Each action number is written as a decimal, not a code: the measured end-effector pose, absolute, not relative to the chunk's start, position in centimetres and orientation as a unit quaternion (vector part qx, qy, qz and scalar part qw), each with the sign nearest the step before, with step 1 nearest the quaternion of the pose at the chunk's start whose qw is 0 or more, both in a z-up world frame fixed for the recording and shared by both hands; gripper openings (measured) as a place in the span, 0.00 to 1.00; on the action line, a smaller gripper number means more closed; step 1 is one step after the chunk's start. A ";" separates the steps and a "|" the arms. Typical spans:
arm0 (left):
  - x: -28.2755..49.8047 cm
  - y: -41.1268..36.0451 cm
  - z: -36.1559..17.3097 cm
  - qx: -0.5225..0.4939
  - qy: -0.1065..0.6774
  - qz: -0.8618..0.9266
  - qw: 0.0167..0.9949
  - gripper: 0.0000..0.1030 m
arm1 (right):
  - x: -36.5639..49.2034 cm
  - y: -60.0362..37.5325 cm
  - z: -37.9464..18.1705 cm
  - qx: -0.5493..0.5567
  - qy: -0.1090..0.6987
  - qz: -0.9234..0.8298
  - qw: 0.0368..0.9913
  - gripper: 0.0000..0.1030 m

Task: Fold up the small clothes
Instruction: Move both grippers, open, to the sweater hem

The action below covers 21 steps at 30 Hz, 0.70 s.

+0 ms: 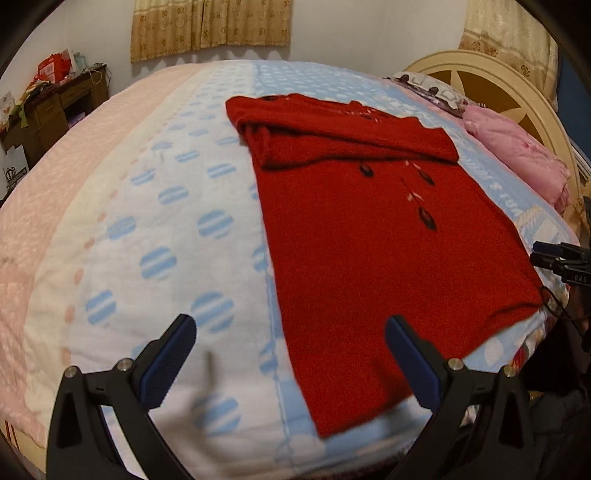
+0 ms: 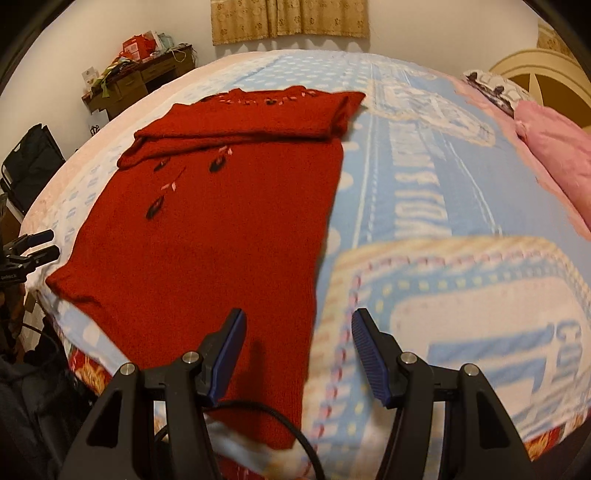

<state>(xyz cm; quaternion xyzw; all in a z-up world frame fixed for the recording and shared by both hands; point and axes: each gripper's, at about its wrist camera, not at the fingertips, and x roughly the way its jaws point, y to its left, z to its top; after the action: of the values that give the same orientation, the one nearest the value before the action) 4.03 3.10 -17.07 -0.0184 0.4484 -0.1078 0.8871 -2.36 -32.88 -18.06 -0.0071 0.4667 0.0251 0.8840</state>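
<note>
Red sweater lies flat on the bed, sleeves already folded across its top. Left gripper and right gripper hover released at its hem; next, probably, each pinches a hem corner.

We're in a home bedroom: blanket-covered bed, cream headboard, pink pillow, curtains, cluttered wooden desk.

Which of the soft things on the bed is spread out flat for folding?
The red sweater, lying flat on the blue blanket with its sleeves folded across the top. The pink bedding is bunched by the headboard.
</note>
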 end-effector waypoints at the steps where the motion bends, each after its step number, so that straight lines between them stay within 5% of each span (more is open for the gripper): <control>1: 3.8 3.1 -17.1 -0.020 0.449 -0.110 0.886 1.00 | -2.6 -33.0 -18.2 -0.003 0.467 0.026 0.884 0.59; 16: 2.2 2.8 -17.8 -0.039 0.461 -0.127 0.877 0.99 | -6.5 -33.5 -19.0 0.034 0.472 0.036 0.880 0.59; 21: 2.0 2.7 -18.9 -0.080 0.488 -0.163 0.854 0.86 | -7.1 -33.5 -19.0 0.045 0.477 0.045 0.877 0.58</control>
<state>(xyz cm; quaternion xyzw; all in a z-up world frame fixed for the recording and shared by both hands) 1.98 2.74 -18.91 -0.0800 0.4884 -0.1631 0.8535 -7.11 -33.50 -18.99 0.0446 0.4769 0.0451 0.8767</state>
